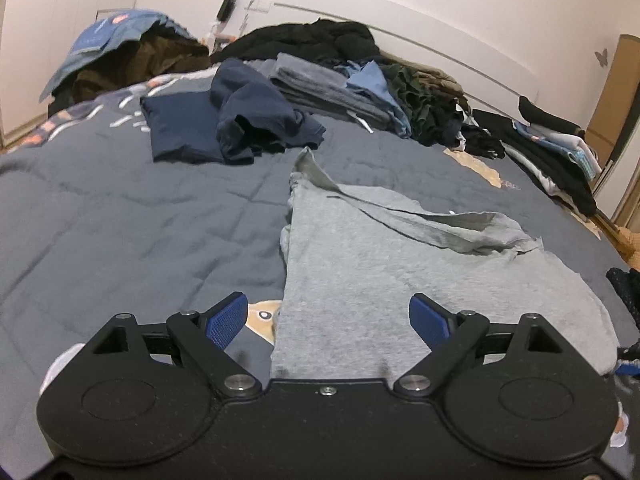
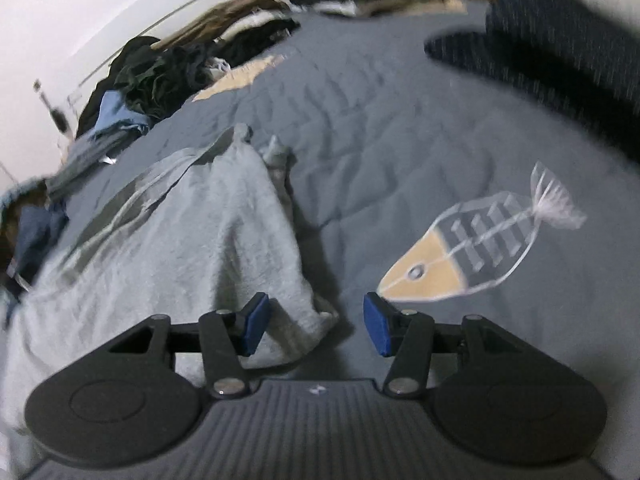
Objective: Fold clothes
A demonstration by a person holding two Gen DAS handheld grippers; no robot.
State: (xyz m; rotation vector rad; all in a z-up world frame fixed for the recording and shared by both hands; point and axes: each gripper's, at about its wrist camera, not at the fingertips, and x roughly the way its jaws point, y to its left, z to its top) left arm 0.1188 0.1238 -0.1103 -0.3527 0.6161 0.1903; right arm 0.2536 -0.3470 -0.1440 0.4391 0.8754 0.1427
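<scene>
A light grey T-shirt [image 1: 400, 272] lies spread on the blue-grey quilted bedspread [image 1: 120, 220], one part folded over near its far end. My left gripper [image 1: 327, 320] hovers open and wide over the shirt's near left edge, and that edge runs between the blue pads [image 1: 226, 320]. In the right wrist view the same shirt [image 2: 180, 240] fills the left half. Its near right corner [image 2: 316, 320] lies between the fingers of my right gripper [image 2: 317, 324], close to the left pad [image 2: 256, 322]. The pads do not press on the cloth.
A folded navy garment [image 1: 180, 128] with a crumpled navy one [image 1: 256, 120] on it sits at the back left. Stacks and heaps of clothes [image 1: 320, 84] line the headboard and the right edge [image 1: 552, 152]. Dark knitted fabric [image 2: 560, 60] looms at the upper right.
</scene>
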